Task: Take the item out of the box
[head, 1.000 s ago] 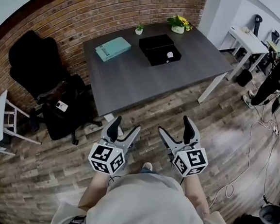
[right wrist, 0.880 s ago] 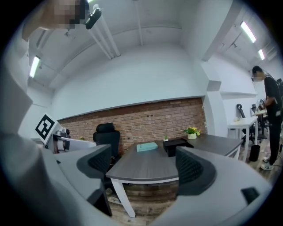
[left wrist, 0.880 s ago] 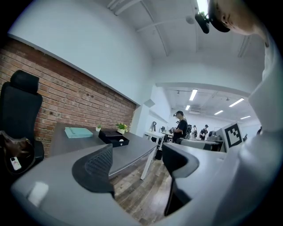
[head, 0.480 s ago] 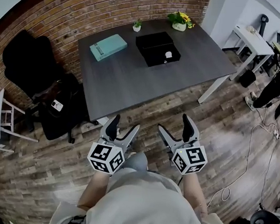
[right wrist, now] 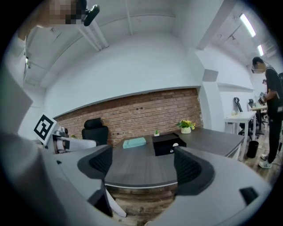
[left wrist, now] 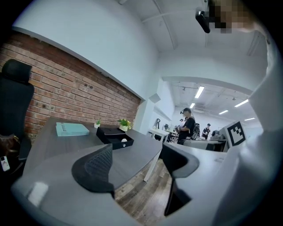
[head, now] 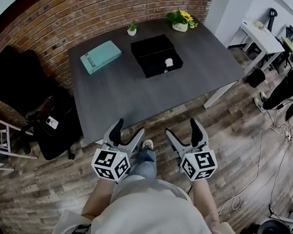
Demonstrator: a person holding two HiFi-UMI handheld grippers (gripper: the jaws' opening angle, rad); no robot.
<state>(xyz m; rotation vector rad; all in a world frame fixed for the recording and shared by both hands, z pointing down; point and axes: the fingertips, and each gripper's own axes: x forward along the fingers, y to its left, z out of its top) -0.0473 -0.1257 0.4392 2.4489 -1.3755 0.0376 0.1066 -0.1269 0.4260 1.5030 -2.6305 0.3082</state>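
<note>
Head view: you stand back from the table point(head: 138, 95).
Your left gripper point(head: 128, 134) and right gripper point(head: 183, 134) hover with jaws apart, empty; beyond, on that grey table, the open black box point(head: 151, 50) holds a small white item point(head: 168, 63).

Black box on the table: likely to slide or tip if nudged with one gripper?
It would probably slide rather than tip: the black box is low and wide and sits flat on the smooth table. It looks rigid, with straight crisp edges, so it likely won't flex when gripped. Its weight can't be judged from these views, so a light push first seems wise.
</note>
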